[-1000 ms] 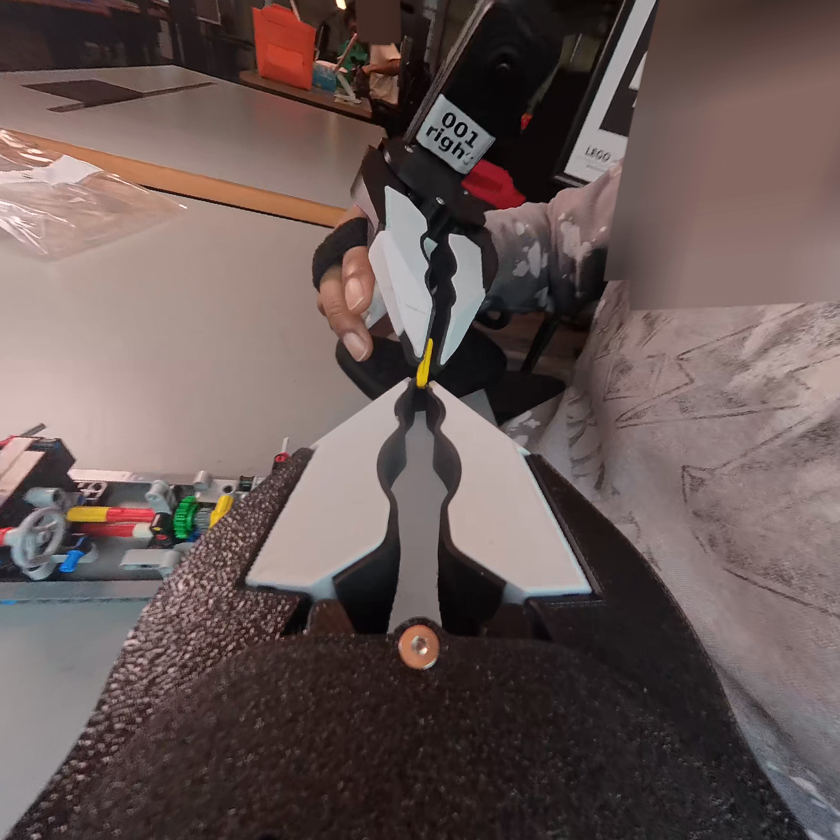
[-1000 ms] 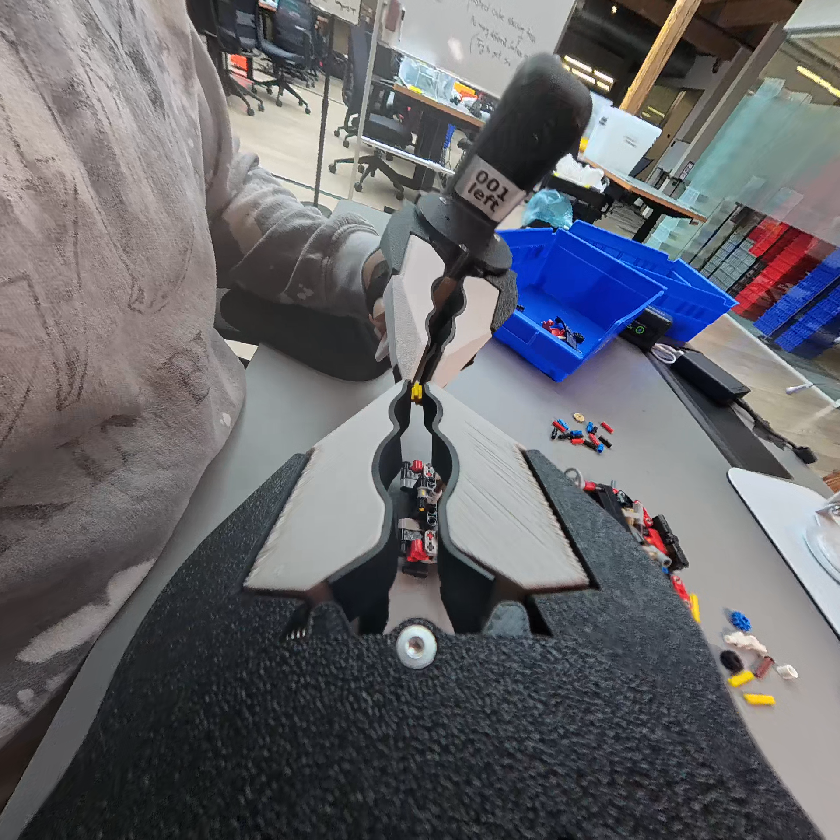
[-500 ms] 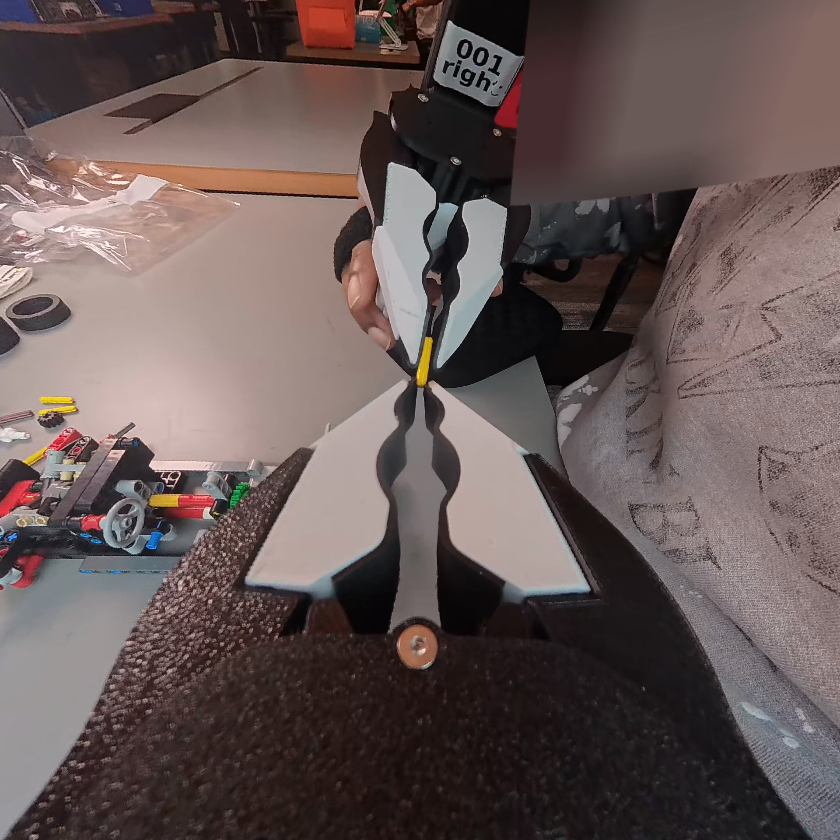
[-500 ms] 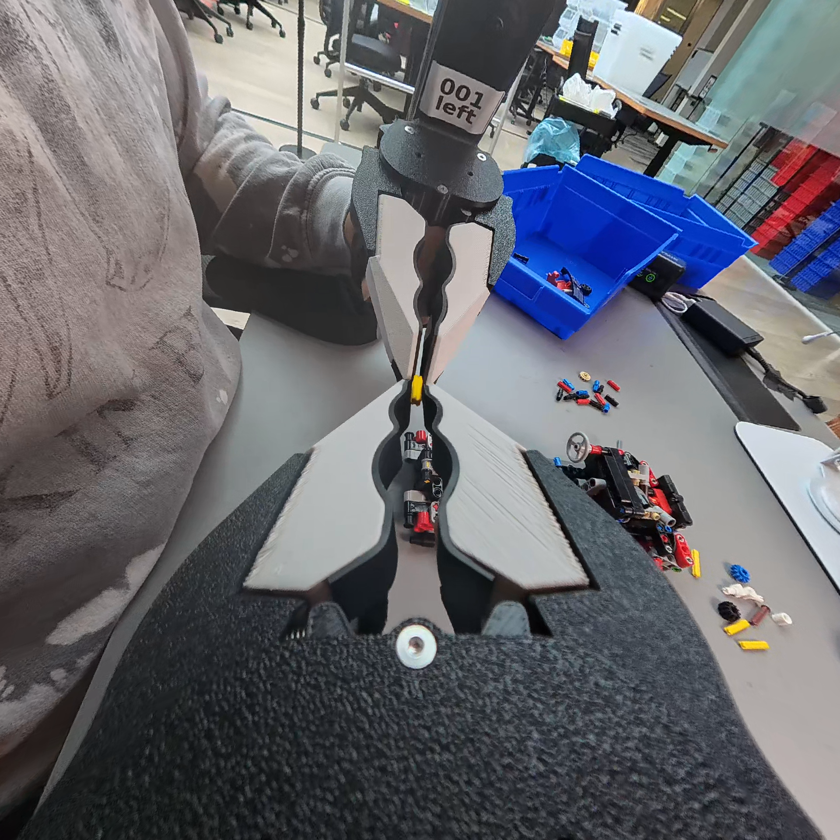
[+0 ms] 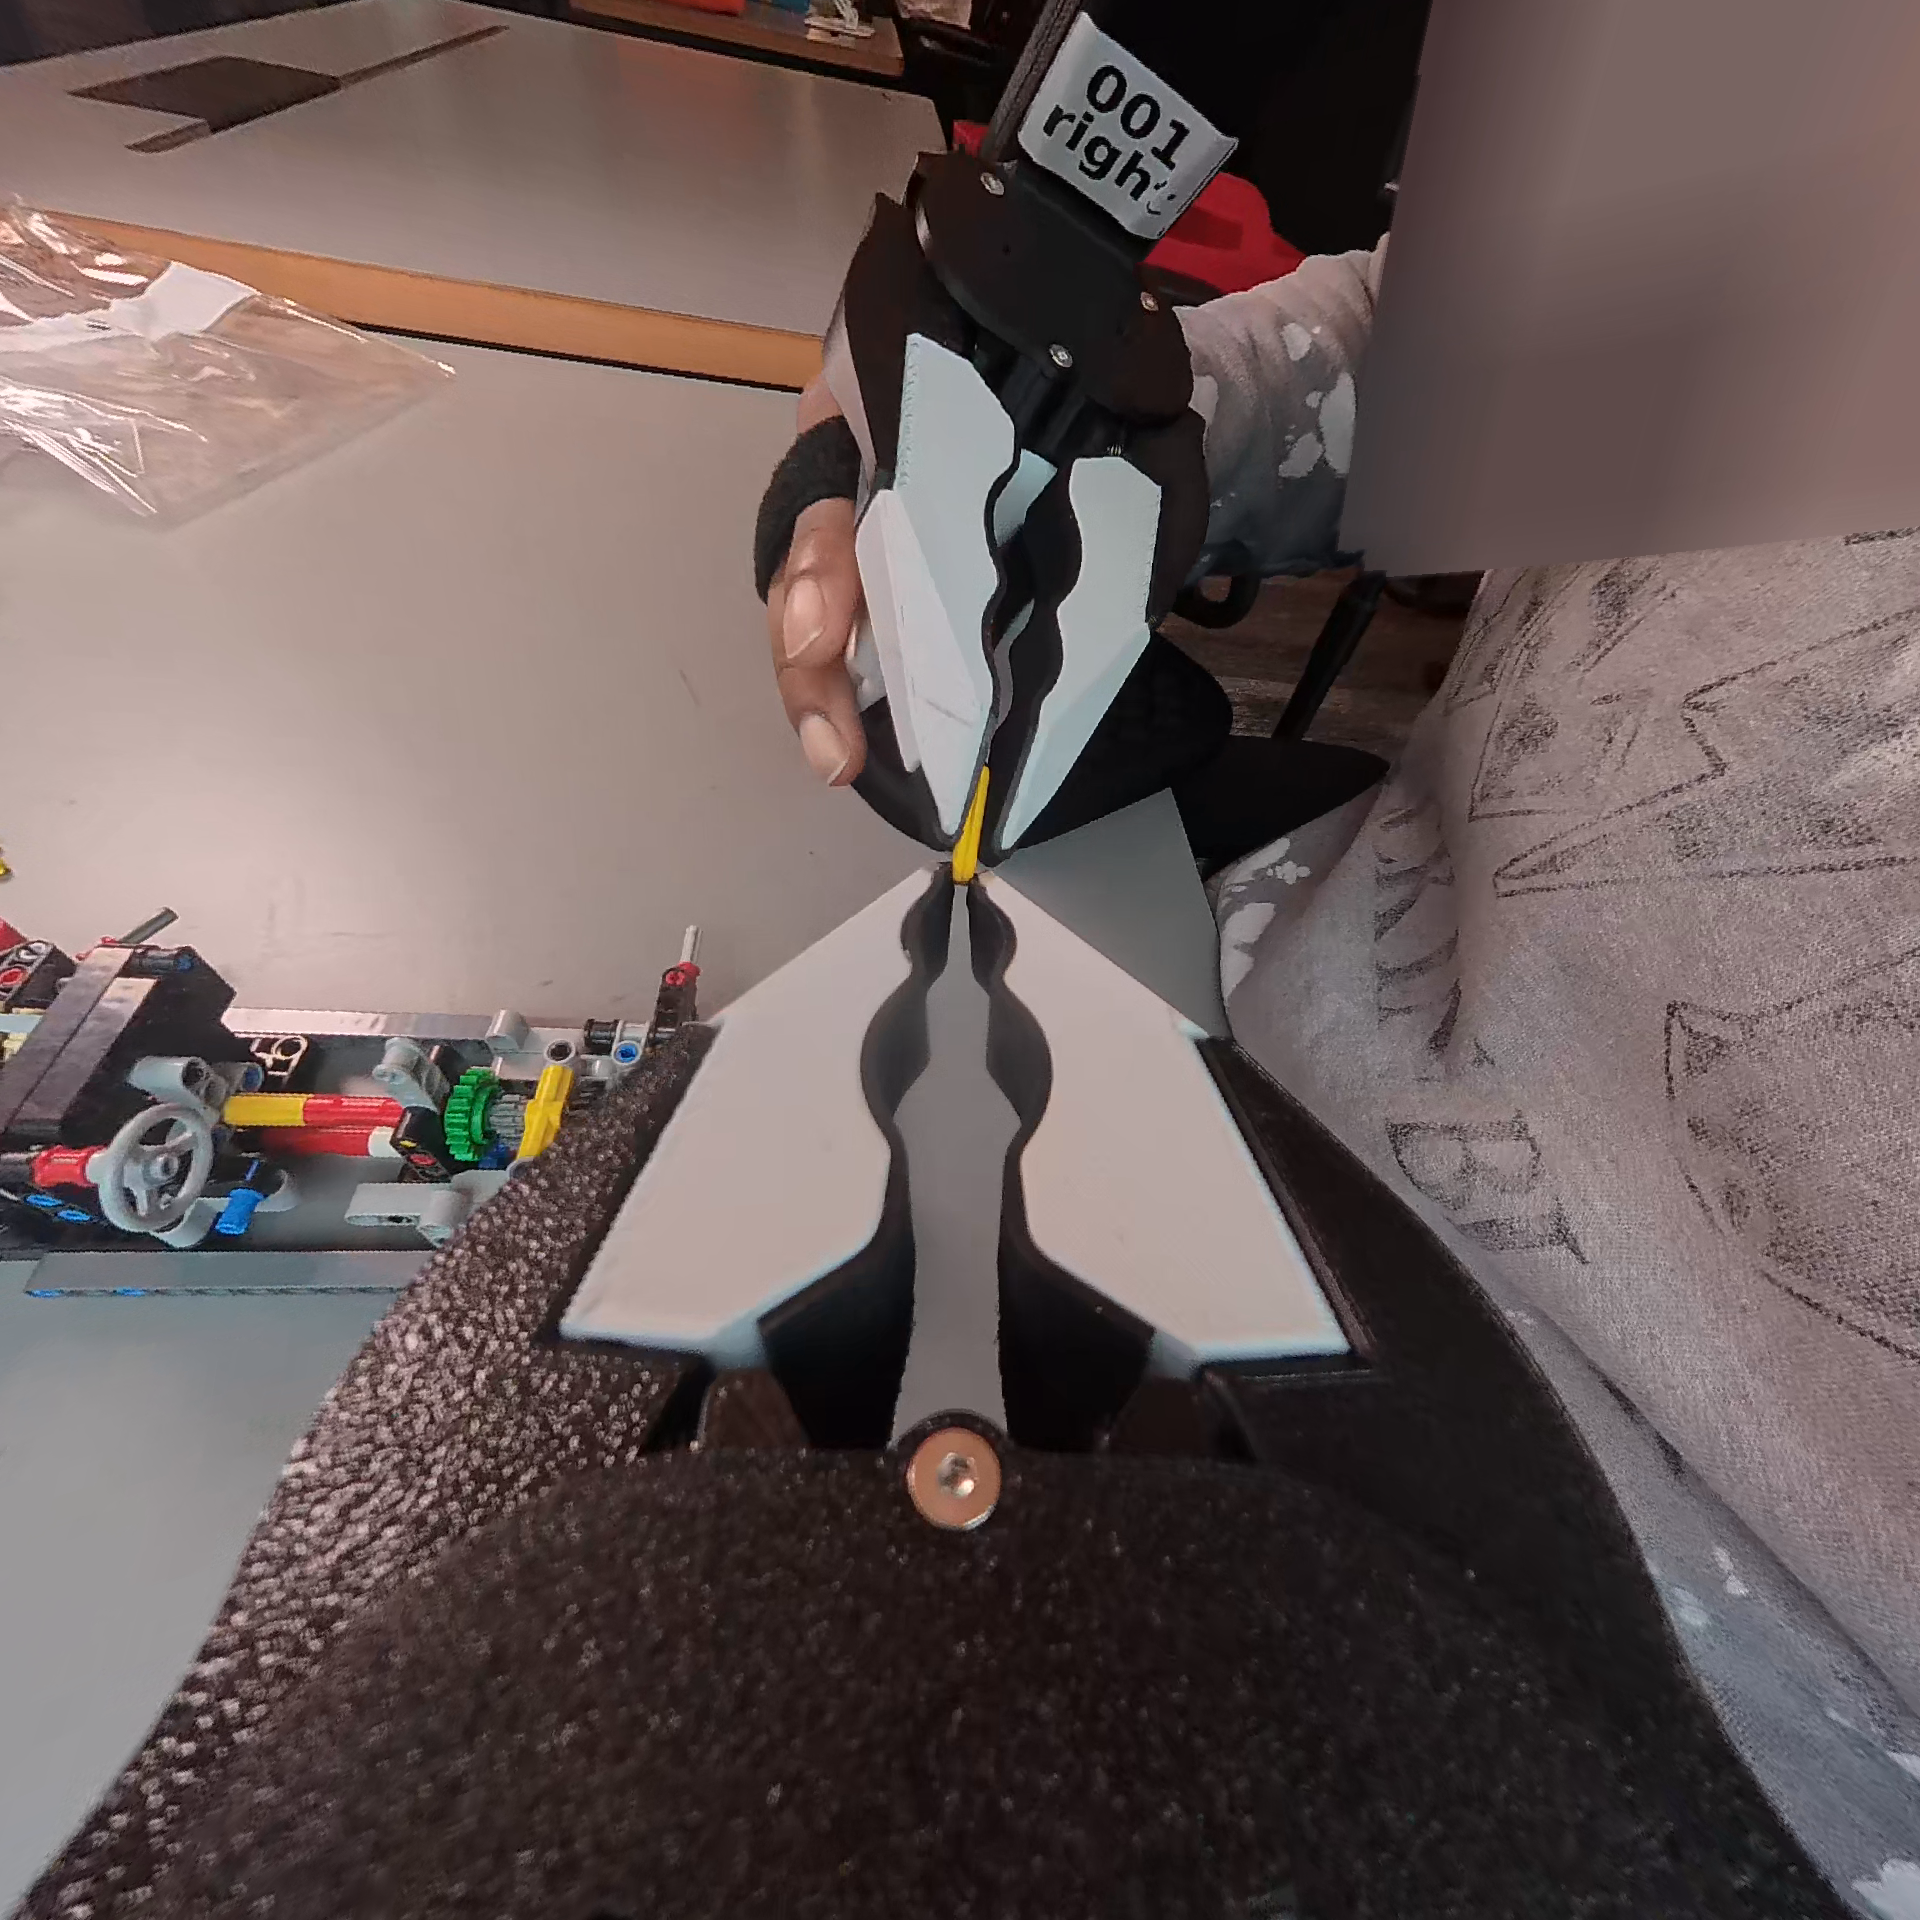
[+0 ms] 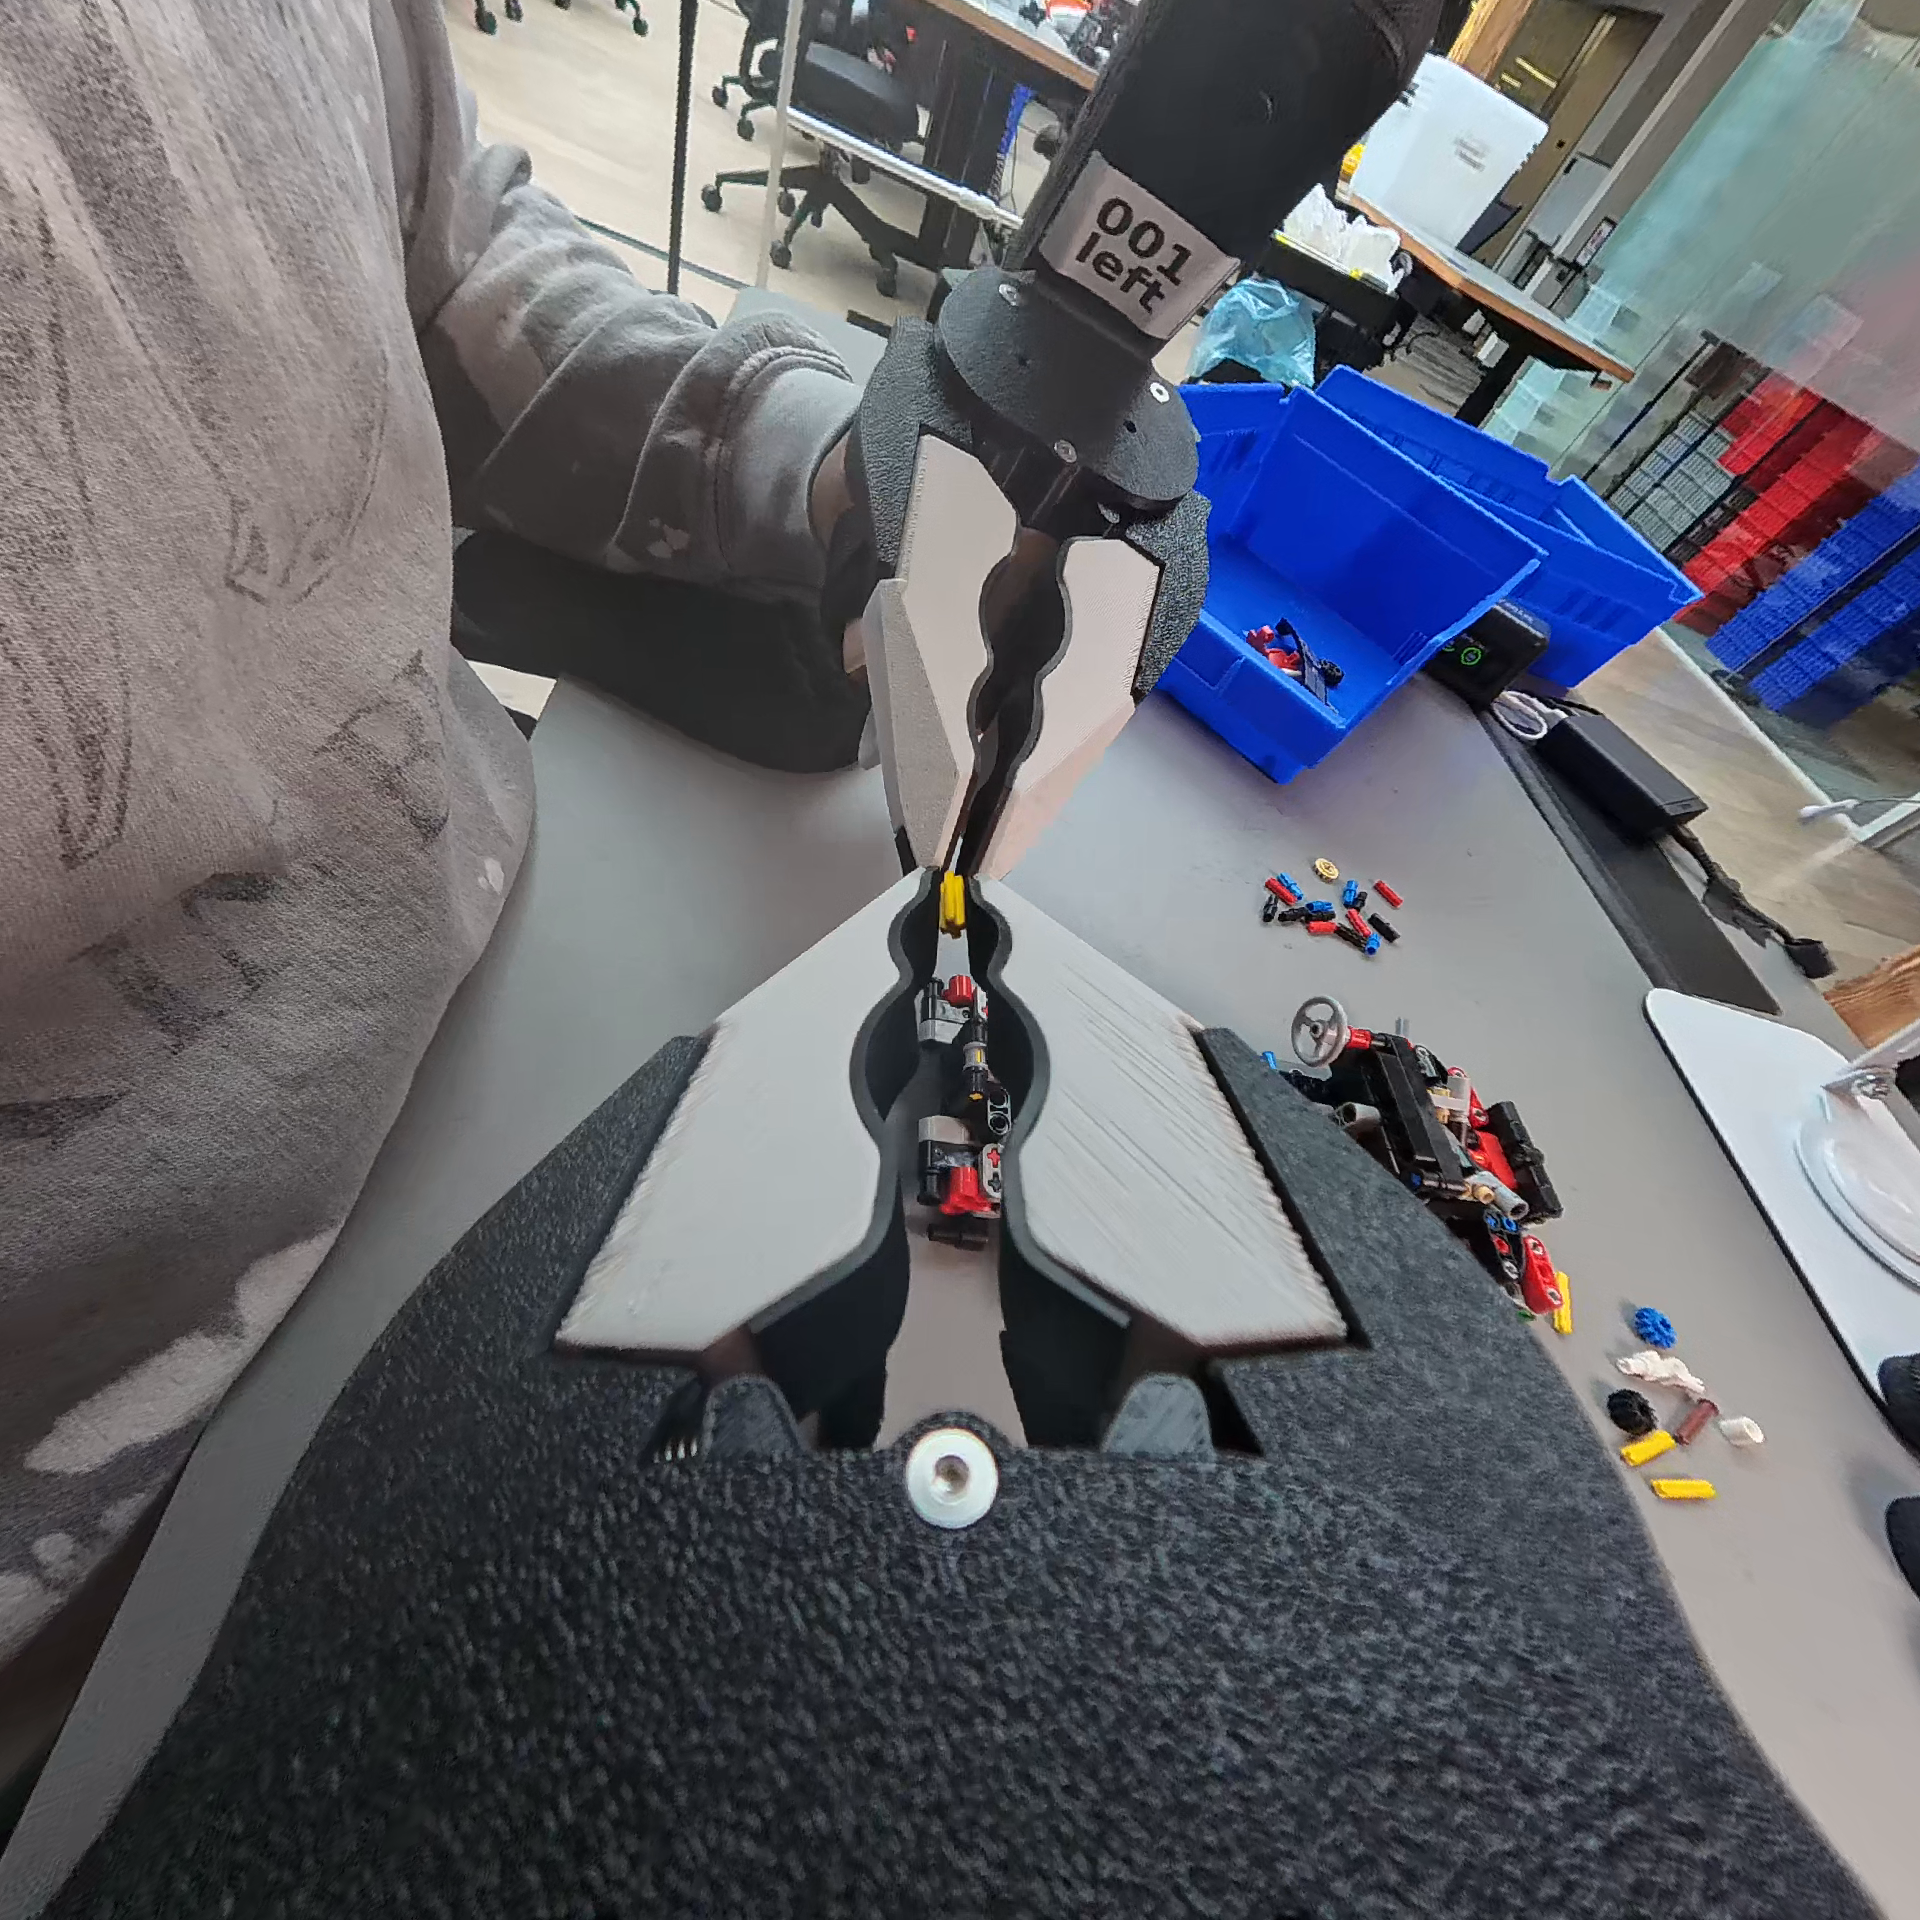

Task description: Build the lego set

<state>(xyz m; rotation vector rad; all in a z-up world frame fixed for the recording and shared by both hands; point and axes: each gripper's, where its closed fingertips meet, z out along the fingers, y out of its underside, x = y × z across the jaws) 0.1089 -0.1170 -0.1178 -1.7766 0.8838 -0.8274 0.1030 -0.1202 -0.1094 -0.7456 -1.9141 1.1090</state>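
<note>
My two grippers meet tip to tip above the grey table near the person's body. A small yellow lego pin [image 5: 970,831] is pinched between them. My right gripper [image 5: 966,847] is shut on it, and most of its length lies between those fingers. My left gripper [image 5: 957,885] is shut on its near end. In the right wrist view the yellow pin [image 6: 951,900] sits in my right gripper [image 6: 952,896], with my left gripper [image 6: 951,862] coming down onto it. The half-built lego model [image 5: 260,1122] lies on the table and also shows in the right wrist view [image 6: 1423,1132].
A small lego sub-assembly [image 6: 961,1127] lies on the table under my right gripper. Loose pins [image 6: 1330,914] and small parts [image 6: 1662,1423] are scattered to the right. Blue bins [image 6: 1351,582], a black power adapter [image 6: 1621,769] and a white tray [image 6: 1756,1122] stand beyond. A plastic bag [image 5: 156,395] lies far left.
Both grippers have stayed tip to tip on the yellow pin. They have swung and tilted together, so the table and model shift in both views.
</note>
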